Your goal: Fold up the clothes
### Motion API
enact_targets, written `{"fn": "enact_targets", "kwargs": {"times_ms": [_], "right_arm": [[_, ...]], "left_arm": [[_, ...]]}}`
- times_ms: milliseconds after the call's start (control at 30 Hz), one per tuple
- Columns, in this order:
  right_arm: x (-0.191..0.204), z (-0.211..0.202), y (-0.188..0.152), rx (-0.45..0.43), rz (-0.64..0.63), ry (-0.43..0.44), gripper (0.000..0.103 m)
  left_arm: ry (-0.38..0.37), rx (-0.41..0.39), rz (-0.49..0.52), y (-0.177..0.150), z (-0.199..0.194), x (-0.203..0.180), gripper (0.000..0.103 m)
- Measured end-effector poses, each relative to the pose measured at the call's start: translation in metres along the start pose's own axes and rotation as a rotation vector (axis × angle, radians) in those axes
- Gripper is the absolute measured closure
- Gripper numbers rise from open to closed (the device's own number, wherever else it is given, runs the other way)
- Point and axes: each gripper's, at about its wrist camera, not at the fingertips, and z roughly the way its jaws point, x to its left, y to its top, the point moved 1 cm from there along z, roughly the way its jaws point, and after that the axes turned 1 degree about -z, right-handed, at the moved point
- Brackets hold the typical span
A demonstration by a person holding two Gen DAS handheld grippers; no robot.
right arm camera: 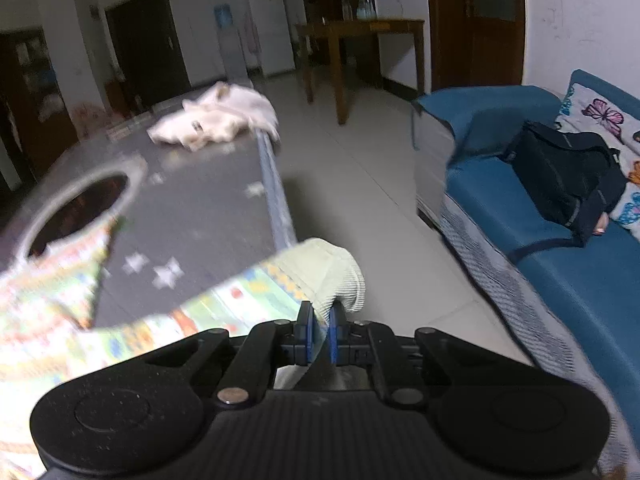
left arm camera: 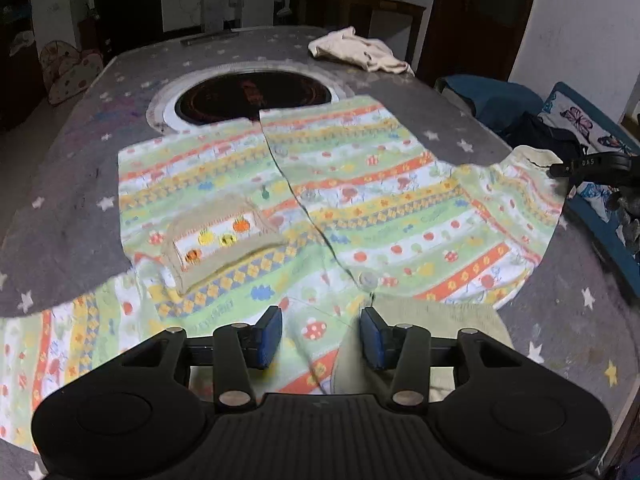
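A child's patterned cardigan, striped green, orange and yellow with a beige pocket, lies spread open on the grey star-print table. My left gripper is open above the collar end, blue pads apart, holding nothing. My right gripper is shut on the sleeve's ribbed cuff and holds it up past the table's right edge. It shows in the left wrist view at the far right, gripping the same sleeve end.
A round black cooktop is set in the table beyond the cardigan. A crumpled cream garment lies at the far right corner. A blue sofa with a black bag stands to the right.
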Motion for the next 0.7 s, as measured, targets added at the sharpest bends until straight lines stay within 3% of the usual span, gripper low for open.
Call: {"fn": "enact_targets", "kwargs": {"times_ms": [167,367,700], "right_arm": [[0.014,-0.012,0.01,-0.009,-0.021,0.06,0.096],[0.06,-0.037,0.027,-0.034,-0.082,0.231,0.096],[0.199,-0.064,0.017,0.013,-0.38,0.528,0.096]], "left_arm": [[0.002,-0.01,-0.014,0.002,-0.003,0.004,0.055],[0.008,-0.021,-0.035,0.003,-0.006,0.012,0.054],[0.042,-0.035,-0.126,-0.01,-0.018,0.045,0.054]]}}
